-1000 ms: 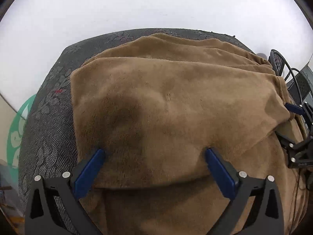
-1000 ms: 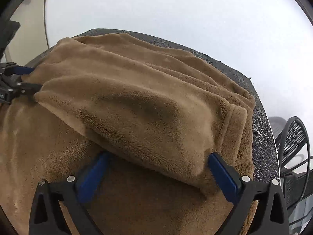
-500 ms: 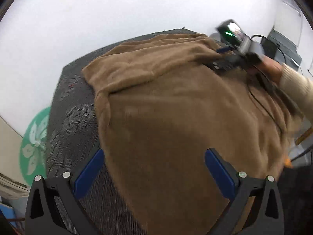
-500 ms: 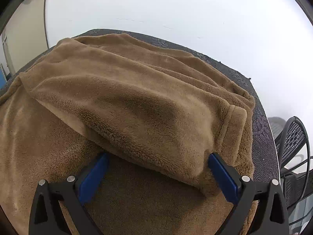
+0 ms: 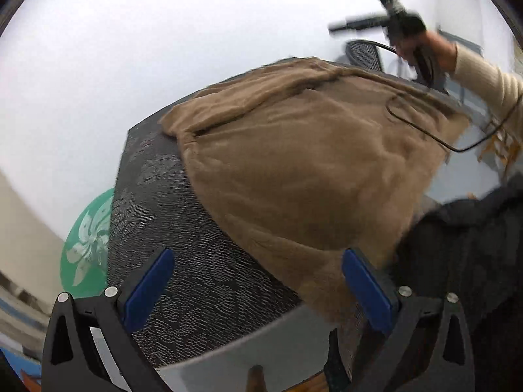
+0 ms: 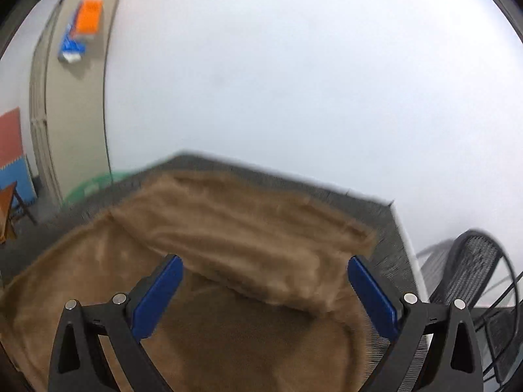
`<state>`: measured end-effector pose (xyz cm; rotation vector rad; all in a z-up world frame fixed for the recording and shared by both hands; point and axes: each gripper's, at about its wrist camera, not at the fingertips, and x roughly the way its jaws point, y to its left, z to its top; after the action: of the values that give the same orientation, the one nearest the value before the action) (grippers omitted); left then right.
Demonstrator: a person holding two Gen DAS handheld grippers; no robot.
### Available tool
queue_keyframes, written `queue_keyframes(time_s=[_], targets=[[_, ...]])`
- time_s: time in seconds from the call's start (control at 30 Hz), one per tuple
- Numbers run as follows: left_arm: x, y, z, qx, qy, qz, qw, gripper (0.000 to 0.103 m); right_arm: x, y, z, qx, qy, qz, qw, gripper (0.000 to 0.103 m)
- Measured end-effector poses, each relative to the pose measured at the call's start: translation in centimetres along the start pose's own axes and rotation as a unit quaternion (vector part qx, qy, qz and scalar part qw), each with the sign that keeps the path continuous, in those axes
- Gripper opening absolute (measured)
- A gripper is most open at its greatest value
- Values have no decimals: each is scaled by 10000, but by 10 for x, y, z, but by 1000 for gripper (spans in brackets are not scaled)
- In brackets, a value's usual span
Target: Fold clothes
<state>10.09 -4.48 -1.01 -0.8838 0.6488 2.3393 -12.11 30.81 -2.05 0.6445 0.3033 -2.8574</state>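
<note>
Brown and fuzzy, the fleece garment [image 5: 313, 176] lies spread on the dark patterned table [image 5: 183, 261]. One part of it, along the side of the table far from the person, is turned over on top of the rest [image 6: 248, 238]. The near edge of the fleece hangs over the table edge close to the person.

The left gripper [image 5: 258, 287] is low at the near edge of the table. Its blue tongs are wide apart and hold nothing. One blue finger [image 5: 366, 290] sits right by the hanging fleece edge.

The right gripper [image 6: 264, 290] is lifted up above the fleece, on the side near the black mesh chair [image 6: 470, 274]. Its tongs are spread wide too, with nothing between them. That picture is blurry.

My guess is that one fold is lying in place and both tools are let go, between grabs. I cannot tell how many folds are still needed. A next grab would need both tongs to come down on a fleece edge, pinch it well, and lift it evenly so the soft cloth does not bunch.
</note>
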Motion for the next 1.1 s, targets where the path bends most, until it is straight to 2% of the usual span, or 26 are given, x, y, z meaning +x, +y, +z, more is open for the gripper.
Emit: queue_keyframes(time_s=[0.13, 0.23, 0.37, 0.43, 0.5, 0.57, 0.67, 0.7, 0.73, 0.83, 0.93, 1.0, 1.03, 1.1], targets=[[-8, -19, -4, 571, -127, -229, 9980, 103, -74, -24, 0, 212, -625, -422, 9969, 102], [0, -24, -5, 656, 28, -240, 9976, 103, -128, -40, -10, 447, -1036, -783, 9905, 102], [16, -12, -2, 262, 251, -111, 9993, 103, -187, -49, -30, 541, -1376, -1421, 9788, 102], [19, -1, 2, -109, 205, -18, 9997, 103, -208, -52, -43, 498, -1406, -1807, 9722, 102], [19, 11, 7, -495, 88, -5, 9987, 103, -219, -55, -57, 518, -1362, -1951, 9699, 102], [16, 21, 11, -773, -53, 85, 9970, 103, -222, -56, -75, 645, -1203, -1967, 9709, 102], [10, 26, 16, -953, -193, 107, 9952, 103, -215, -54, -102, 928, -937, -1755, 9756, 102], [9, 25, 17, -948, -203, 72, 9953, 103, -212, -52, -112, 916, -869, -1282, 9837, 102], [8, 22, 18, -895, -196, 66, 9958, 103, -208, -48, -121, 784, -792, -505, 9925, 102], [11, 19, 18, -825, -151, 167, 9963, 103, -201, -35, -145, 750, -437, -147, 9961, 102], [14, 16, 18, -769, -105, 279, 9966, 103, -207, -31, -159, 649, -228, -216, 9974, 102], [16, 14, 18, -731, -74, 353, 9967, 103, -218, -33, -163, 567, -217, -450, 9971, 102], [17, 13, 18, -712, -59, 390, 9967, 103, -224, -36, -164, 559, -243, -694, 9957, 102], [19, 11, 18, -674, -28, 464, 9966, 103, -243, -50, -161, 577, -366, -1501, 9863, 102]])
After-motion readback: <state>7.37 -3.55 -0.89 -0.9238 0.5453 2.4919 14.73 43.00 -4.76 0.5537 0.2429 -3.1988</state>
